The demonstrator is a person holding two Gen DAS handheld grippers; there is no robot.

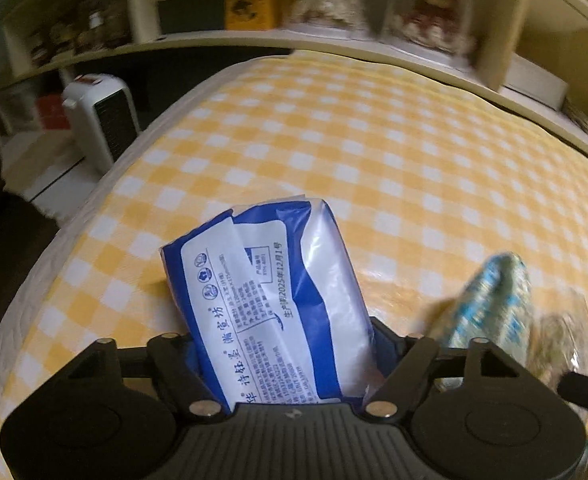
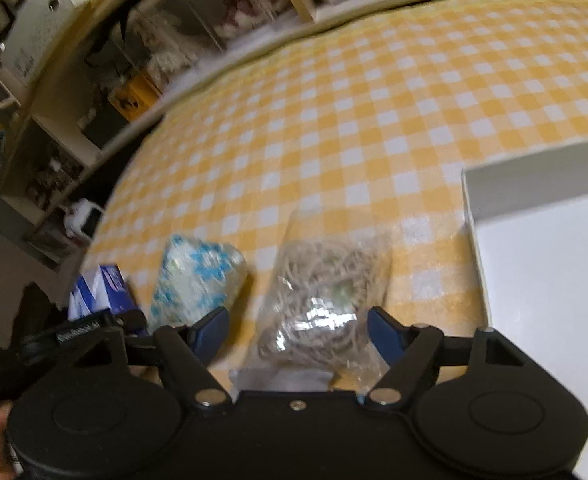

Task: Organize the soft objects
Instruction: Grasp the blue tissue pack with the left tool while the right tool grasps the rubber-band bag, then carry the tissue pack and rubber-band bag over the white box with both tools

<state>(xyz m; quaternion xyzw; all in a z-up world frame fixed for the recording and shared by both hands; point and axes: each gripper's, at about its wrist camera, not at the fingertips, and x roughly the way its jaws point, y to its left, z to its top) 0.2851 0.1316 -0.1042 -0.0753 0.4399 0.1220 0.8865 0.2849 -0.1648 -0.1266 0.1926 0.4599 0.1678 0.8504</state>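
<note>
A: Tissues, a blue-and-white pack [image 1: 269, 300], lay on the yellow checked tablecloth [image 1: 374, 152], filling the gap in the left gripper [image 1: 281, 360], apparently pinched.

B: And the right gripper [image 2: 298, 332]?

A: Its blue pads [image 2: 209, 330] stood spread around a clear bag of beige cord [image 2: 326, 292], without pressing it. A white box [image 2: 542, 280] waited beside it, probably the destination. A patterned packet [image 2: 197, 276] lay between.

Bare checked cloth [image 1: 374, 140] ahead — box [image 2: 534, 196] rightward
</note>
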